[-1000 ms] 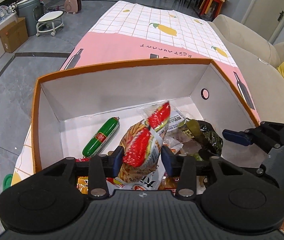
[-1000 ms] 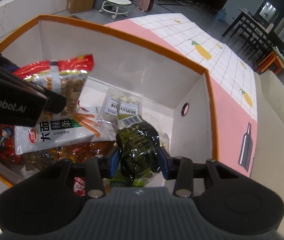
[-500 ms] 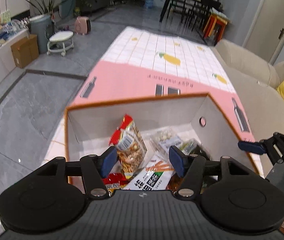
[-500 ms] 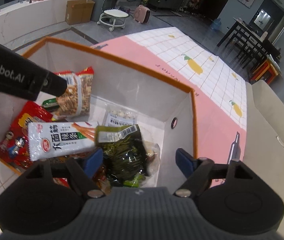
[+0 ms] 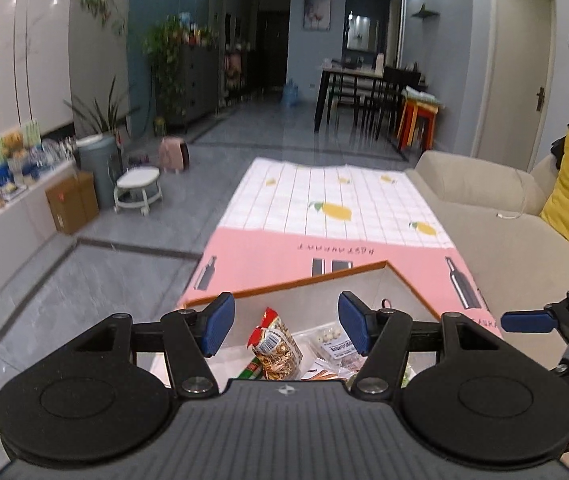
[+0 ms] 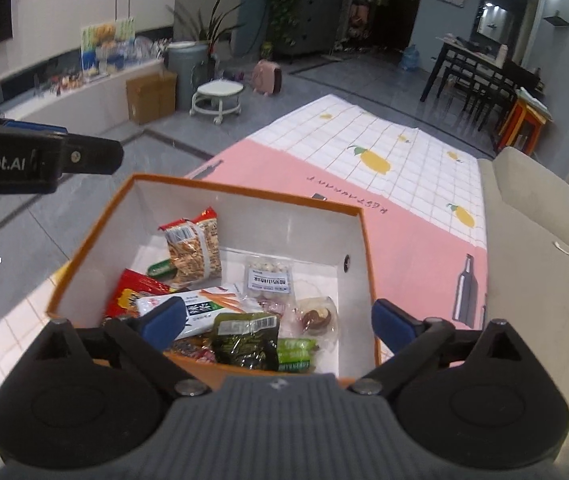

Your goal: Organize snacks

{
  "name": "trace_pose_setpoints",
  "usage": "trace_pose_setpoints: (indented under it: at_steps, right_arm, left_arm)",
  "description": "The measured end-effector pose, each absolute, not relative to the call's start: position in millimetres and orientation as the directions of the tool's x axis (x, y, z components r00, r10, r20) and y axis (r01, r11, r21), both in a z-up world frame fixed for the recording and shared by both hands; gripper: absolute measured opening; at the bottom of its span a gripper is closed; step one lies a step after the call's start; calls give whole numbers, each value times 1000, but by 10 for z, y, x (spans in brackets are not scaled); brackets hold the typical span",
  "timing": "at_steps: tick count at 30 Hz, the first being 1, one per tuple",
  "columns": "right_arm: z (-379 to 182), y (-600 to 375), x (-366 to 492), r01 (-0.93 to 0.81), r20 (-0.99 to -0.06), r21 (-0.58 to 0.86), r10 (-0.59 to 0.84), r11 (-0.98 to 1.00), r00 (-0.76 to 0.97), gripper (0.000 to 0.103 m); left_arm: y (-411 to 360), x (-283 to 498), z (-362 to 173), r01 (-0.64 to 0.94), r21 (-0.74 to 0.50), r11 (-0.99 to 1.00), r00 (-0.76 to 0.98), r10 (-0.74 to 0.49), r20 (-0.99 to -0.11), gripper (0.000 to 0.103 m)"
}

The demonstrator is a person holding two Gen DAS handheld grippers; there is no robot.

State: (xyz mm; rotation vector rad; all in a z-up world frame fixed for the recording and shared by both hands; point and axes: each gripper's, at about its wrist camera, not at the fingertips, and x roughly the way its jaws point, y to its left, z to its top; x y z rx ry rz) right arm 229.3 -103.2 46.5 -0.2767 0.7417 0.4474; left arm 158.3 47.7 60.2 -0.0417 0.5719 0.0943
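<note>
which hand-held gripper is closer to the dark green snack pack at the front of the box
Right. The right hand-held gripper hangs open just above the dark green pack; the left hand-held gripper is open off to the box's left side.

Left gripper (image 5: 284, 326) jaws spread, empty, right gripper (image 6: 276, 322) jaws just opening wide, empty
</note>
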Motion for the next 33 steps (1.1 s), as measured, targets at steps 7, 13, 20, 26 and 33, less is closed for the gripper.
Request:
trace_pose_setpoints:
  at_steps: [7, 13, 20, 26, 33]
  right_arm:
    - [729, -1293, 1803, -432, -632, -27, 319, 902, 706, 99]
    - [906, -1458, 1352, -394, -555, -11, 322, 919, 767, 99]
    - [1001, -1596, 825, -325, -479, -10, 281, 946, 832, 99]
    - [939, -1629, 436, -304, -431, -36, 260, 952, 864, 99]
    - [757, -1653, 134, -253, -385, -80, 204, 964, 900, 99]
  left_arm:
    - [300, 1208, 729, -93, 84, 992, 865, 122, -487, 71]
    - [154, 956, 697, -121, 131, 984, 869, 169, -466, 74]
    - [106, 621, 574, -138, 80, 987, 874, 159, -458, 80]
    - [-7, 366, 513, -115, 122, 986, 892, 157, -424, 86]
    - [-7, 298, 379, -123, 76, 989, 870, 145, -472, 90]
